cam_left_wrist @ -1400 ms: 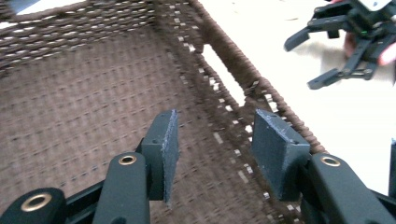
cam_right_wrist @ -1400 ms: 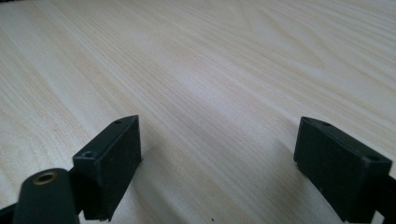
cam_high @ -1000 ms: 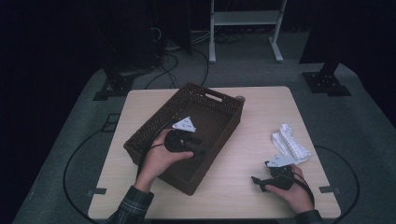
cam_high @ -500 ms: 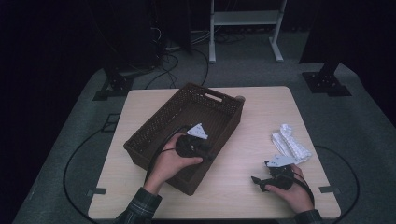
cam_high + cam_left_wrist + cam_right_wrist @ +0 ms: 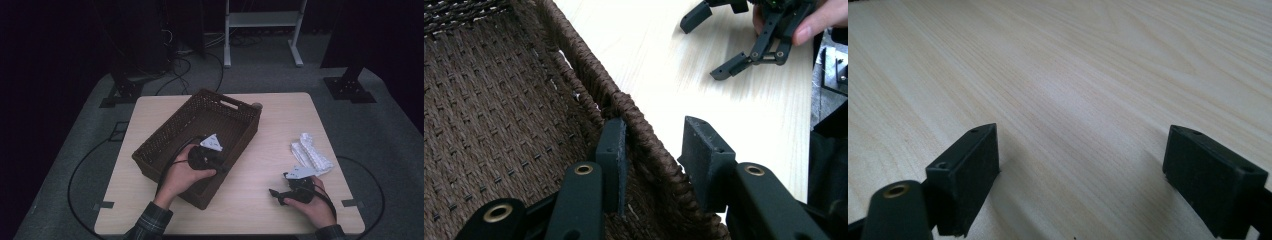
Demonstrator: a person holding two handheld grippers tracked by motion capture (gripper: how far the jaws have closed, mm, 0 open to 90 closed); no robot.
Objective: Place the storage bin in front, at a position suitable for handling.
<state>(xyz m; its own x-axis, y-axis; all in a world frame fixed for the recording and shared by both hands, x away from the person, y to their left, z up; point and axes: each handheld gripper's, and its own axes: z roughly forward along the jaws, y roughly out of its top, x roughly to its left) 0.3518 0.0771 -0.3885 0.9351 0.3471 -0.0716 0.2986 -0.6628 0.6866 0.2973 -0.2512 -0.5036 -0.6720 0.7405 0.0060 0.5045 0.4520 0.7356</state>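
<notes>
Left hand-held gripper (image 5: 651, 160) straddling basket (image 5: 499, 125) rim, table (image 5: 704, 65)

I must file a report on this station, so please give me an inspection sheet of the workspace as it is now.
Surface: pale wooden table, bare in the middle.
Job's things: brown woven basket, lying at an angle on the table's left half; nothing seen inside it.
Clutter: white crumpled thing near the right edge; small round thing behind the basket, too small to tell.
Grippers: left gripper straddles the basket's near wall, jaws have just been closing, right pad not yet touching; right gripper rests open on the table.
Cables: black cable loops on the floor.
Surroundings: grey floor, white frame behind.
</notes>
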